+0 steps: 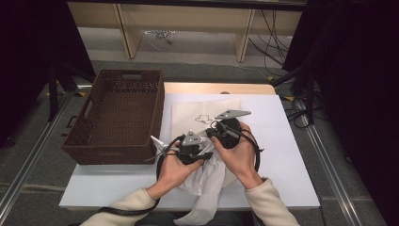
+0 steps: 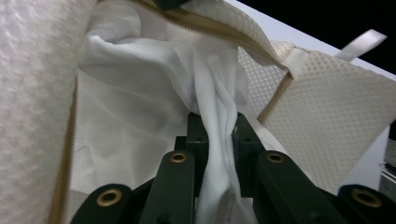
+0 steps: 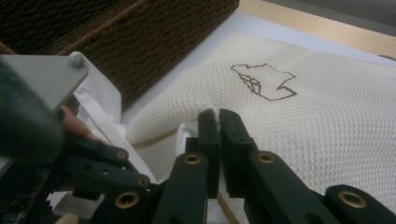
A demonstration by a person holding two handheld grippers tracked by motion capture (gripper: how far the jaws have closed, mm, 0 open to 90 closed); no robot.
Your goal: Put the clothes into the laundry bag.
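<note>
A cream mesh bag (image 1: 203, 112) with a brown line drawing (image 3: 264, 81) lies on the white board (image 1: 282, 155). White cloth (image 1: 207, 184) spills from the bag's mouth toward the person. My left gripper (image 2: 215, 123) is shut on a twisted fold of that white cloth (image 2: 140, 93), inside the bag's zip-edged opening (image 2: 224, 28). My right gripper (image 3: 218, 119) is shut on the raised edge of the mesh bag (image 3: 303, 121), holding the mouth up. In the high view the left gripper (image 1: 197, 153) and the right gripper (image 1: 221, 132) sit close together over the bag's near end.
A brown wicker basket (image 1: 80, 123) stands at the board's left edge, close to the left hand, and its wall (image 3: 140, 37) rises beside the bag. A white ribbon loop (image 2: 364, 39) sticks out from the bag. The board has bare room to the right.
</note>
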